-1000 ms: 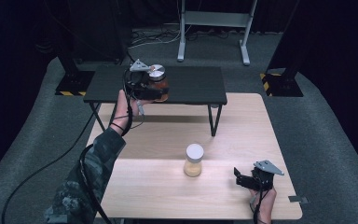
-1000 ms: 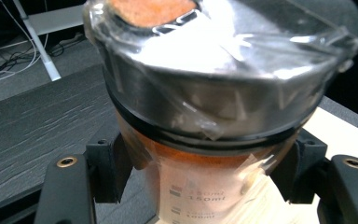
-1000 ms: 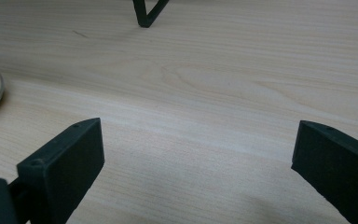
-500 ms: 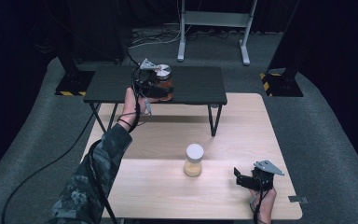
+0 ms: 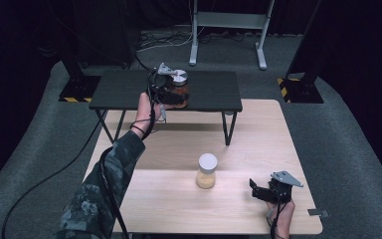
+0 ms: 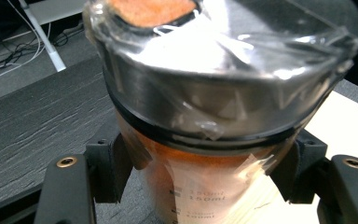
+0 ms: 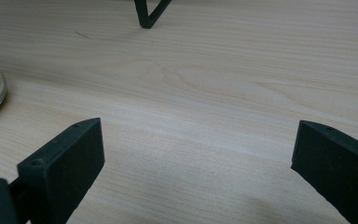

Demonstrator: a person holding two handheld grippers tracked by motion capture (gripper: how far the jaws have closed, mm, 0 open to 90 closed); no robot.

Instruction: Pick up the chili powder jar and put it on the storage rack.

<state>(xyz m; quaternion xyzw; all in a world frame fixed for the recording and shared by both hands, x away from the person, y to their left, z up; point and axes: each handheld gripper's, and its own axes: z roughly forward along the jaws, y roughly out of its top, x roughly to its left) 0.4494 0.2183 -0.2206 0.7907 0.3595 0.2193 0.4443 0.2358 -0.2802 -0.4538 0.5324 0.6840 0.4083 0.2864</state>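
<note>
High view shows your left gripper point(image 5: 171, 94) clamped on a clear glass beaker of orange-brown powder with a silver metal lid point(image 5: 179, 87), held at the front edge of the black raised shelf point(image 5: 124, 89) that stands on the far part of the light wooden table point(image 5: 258, 129); whether its base rests on the shelf cannot be told. Left gripper view confirms the grip: both black pads point(image 6: 114, 163) press the glass wall of the beaker point(image 6: 200, 182) from either side, just below the lid. That lid is wrapped in crinkled clear film, an orange patch shows through its top, and printed volume marks run down the glass. Your right gripper point(image 5: 271, 190) rests low over the near right part of the table, jaws spread wide with nothing between them; right gripper view shows only bare wood grain point(image 7: 205, 93) in that gap. Count: two jars, the held one and a second clear glass jar of pale tan powder with a white lid point(image 5: 207, 171) standing upright mid-table, well apart from both grippers; two grippers; one shelf; one table.
</note>
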